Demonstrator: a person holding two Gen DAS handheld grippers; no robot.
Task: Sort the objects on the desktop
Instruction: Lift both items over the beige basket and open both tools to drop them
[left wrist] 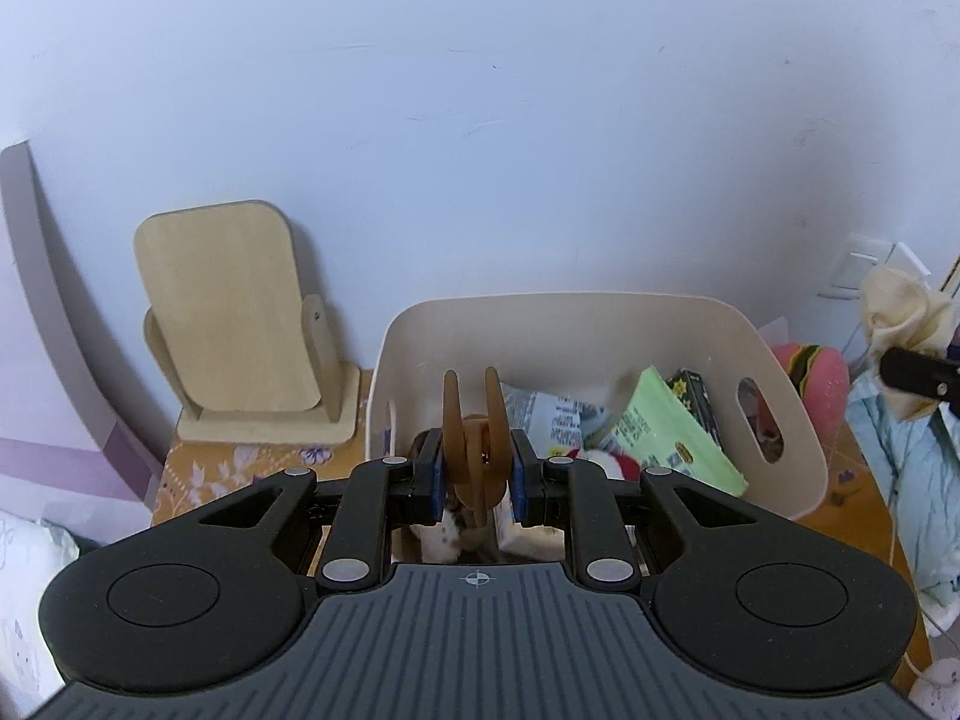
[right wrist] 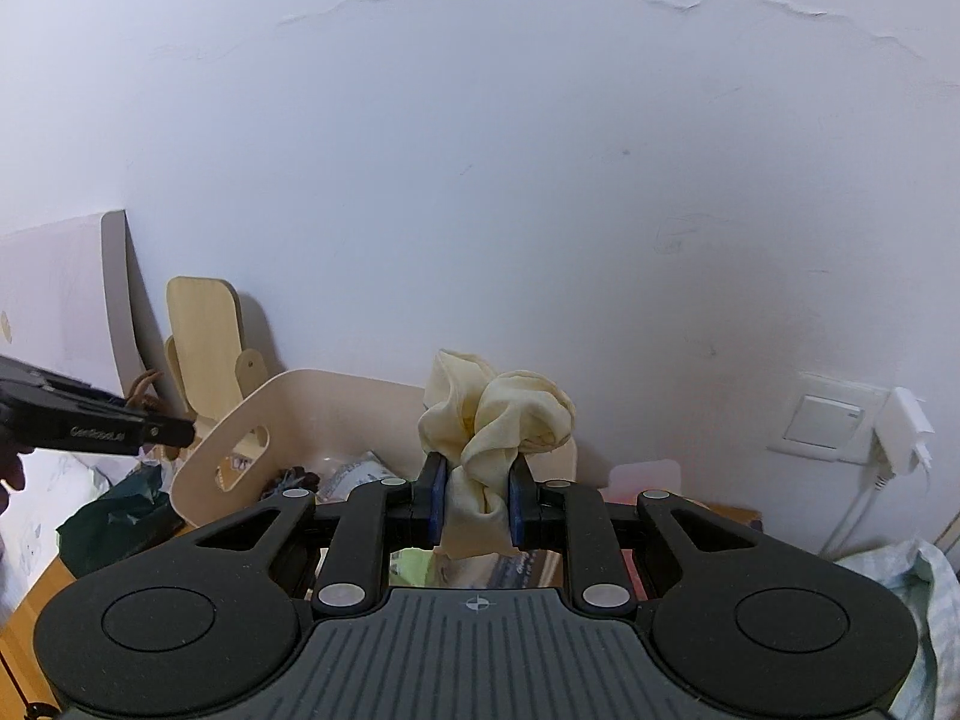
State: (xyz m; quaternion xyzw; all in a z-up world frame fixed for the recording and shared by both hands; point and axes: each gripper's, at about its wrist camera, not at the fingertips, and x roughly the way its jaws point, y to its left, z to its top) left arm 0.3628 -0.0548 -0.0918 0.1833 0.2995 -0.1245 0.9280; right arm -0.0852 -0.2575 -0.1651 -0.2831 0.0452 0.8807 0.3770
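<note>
Both wrist cameras look along their fingers, tilted slightly down, towards the wall [right wrist: 480, 150]. Each sits close above the desk's back edge. Both show the cream bin [left wrist: 600, 312] and wooden stand [right wrist: 204, 330].

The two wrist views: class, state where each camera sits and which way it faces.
Left wrist: rides the left hand-held gripper, which clamps a brown hair claw; faces the cream bin and wall.
Right wrist: rides the right hand-held gripper, which clamps a cream scrunchie; faces the wall.
Shared: bin, wooden stand, each other's gripper.
</note>
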